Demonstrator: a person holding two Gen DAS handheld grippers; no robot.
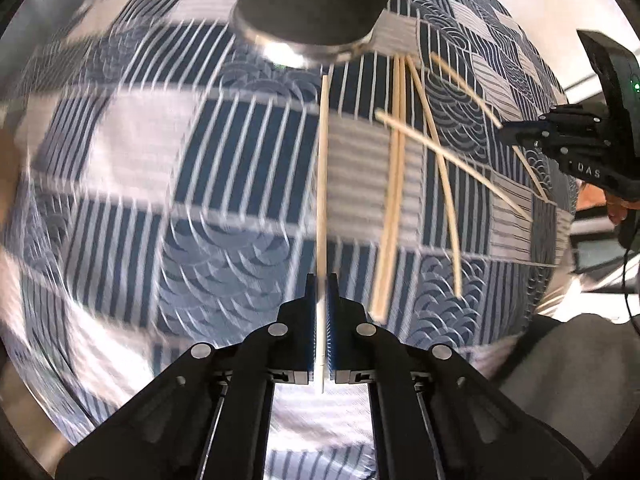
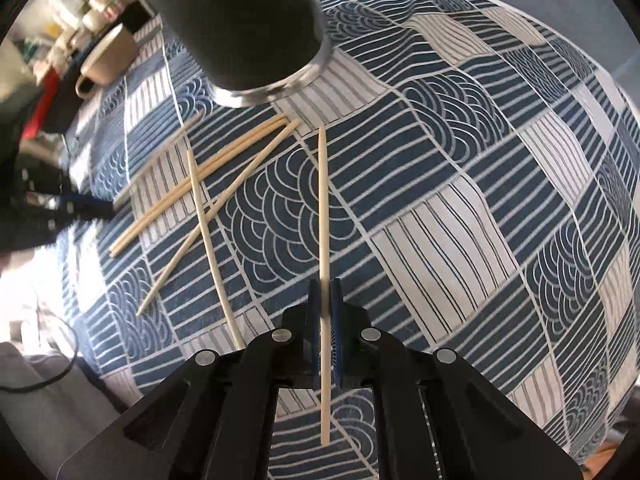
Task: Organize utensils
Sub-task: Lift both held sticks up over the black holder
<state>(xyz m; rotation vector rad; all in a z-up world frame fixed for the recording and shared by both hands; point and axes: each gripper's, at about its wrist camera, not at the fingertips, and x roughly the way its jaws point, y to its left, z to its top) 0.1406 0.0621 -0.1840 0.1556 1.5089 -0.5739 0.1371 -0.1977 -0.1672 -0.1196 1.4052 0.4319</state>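
My left gripper [image 1: 321,280] is shut on a pale wooden chopstick [image 1: 322,168] that points forward toward the dark cylindrical holder with a metal base [image 1: 312,12]. My right gripper [image 2: 325,284] is shut on another chopstick [image 2: 323,216], also pointing toward the holder [image 2: 248,32]. Several loose chopsticks [image 1: 400,184] lie crossed on the patterned tablecloth, right of the left gripper and left of the right gripper [image 2: 200,200]. The right gripper's body shows at the right edge of the left wrist view [image 1: 580,144].
A blue and white patterned tablecloth [image 2: 460,200] covers the table. A beige mug [image 2: 106,60] stands at the far left of the right wrist view, with clutter behind it. A cable [image 2: 48,372] hangs off the table's near left edge.
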